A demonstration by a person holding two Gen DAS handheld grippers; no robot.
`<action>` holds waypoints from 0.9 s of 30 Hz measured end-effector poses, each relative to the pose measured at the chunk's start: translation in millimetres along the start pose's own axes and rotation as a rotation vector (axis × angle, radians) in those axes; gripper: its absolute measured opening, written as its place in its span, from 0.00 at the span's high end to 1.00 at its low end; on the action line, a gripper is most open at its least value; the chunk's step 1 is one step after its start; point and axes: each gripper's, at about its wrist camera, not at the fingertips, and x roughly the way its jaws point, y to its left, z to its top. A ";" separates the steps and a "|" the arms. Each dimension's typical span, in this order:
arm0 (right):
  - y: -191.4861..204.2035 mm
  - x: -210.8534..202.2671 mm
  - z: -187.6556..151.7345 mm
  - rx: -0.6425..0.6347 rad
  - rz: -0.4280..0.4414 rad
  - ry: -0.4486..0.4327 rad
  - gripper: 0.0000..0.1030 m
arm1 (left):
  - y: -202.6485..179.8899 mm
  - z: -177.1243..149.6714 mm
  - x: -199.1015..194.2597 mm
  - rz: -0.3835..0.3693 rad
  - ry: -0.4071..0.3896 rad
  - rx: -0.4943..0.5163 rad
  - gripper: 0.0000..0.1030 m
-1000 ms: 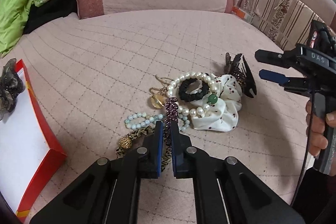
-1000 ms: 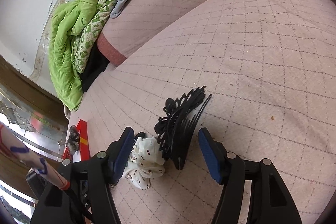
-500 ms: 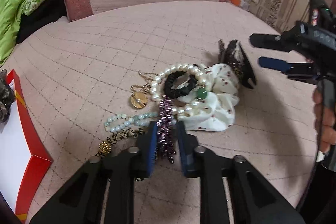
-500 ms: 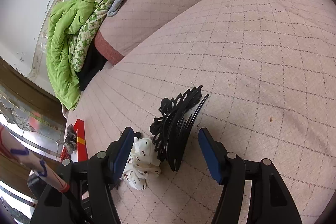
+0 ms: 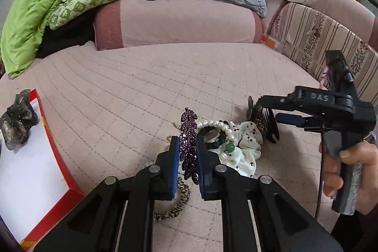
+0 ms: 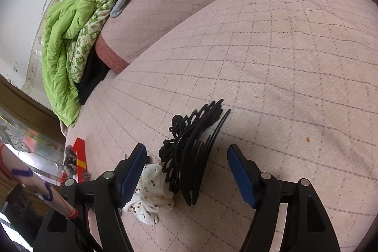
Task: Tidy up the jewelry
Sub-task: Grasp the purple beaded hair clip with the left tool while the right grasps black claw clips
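One purple hair clip (image 5: 188, 145), two scrunchies

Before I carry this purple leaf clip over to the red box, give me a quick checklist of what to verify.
1. Purple leaf clip clamped between the left gripper fingers: ok.
2. Clip lifted free of the pearl bracelet and the pile: cannot tell.
3. Bare space in the red box beside the dark scrunchie: ok.
4. Right gripper out of the way: ok, opening over the black claw clip, pads not touching.
5. Leopard hair tie not snagged: cannot tell.
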 end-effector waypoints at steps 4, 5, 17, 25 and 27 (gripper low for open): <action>12.3 16.2 1.5 -0.057 -0.088 0.006 0.27 | -0.3 -1.2 -1.1 0.004 0.002 0.007 0.87; 15.1 20.1 1.2 -0.077 -0.117 0.008 0.27 | 0.3 -1.2 -1.1 0.001 0.005 0.007 0.87; 31.7 33.8 -3.1 -0.262 -0.288 0.034 0.63 | 9.0 -0.9 -2.6 0.000 -0.001 -0.029 0.87; 47.0 -11.9 3.0 -0.260 -0.174 -0.165 0.67 | 17.8 -0.8 -14.4 -0.004 -0.038 -0.069 0.87; 57.2 -24.2 1.4 -0.291 -0.124 -0.224 0.67 | 21.9 0.1 -18.4 0.002 -0.052 -0.081 0.87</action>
